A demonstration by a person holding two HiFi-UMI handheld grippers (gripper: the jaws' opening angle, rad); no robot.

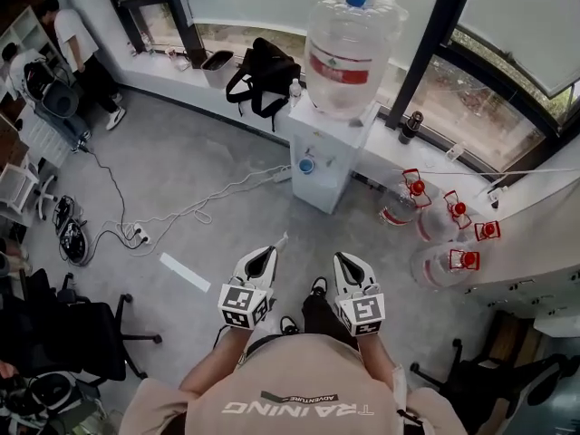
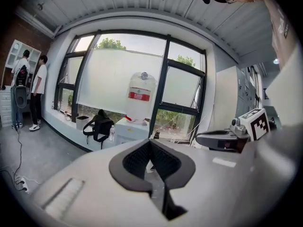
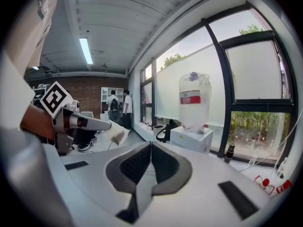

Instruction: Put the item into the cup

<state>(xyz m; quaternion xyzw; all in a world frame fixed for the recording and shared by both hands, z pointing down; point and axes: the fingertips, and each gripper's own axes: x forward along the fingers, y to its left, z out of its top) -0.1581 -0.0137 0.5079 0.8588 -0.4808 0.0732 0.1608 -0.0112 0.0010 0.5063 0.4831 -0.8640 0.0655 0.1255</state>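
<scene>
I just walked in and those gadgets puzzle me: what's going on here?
A person stands facing a water dispenser, with a hand-held claw in each hand. The left claw is shut on a small pale packet, which sticks out past its tip. It might be a tea bag, but that is hard to tell. The right claw is shut and empty. No cup shows in any view, so the packet has not gone into one yet.

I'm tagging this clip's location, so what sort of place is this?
Probably an office or lab workspace: a bottled-water dispenser, rolling office chairs, and power cables trailing across the grey floor.
</scene>
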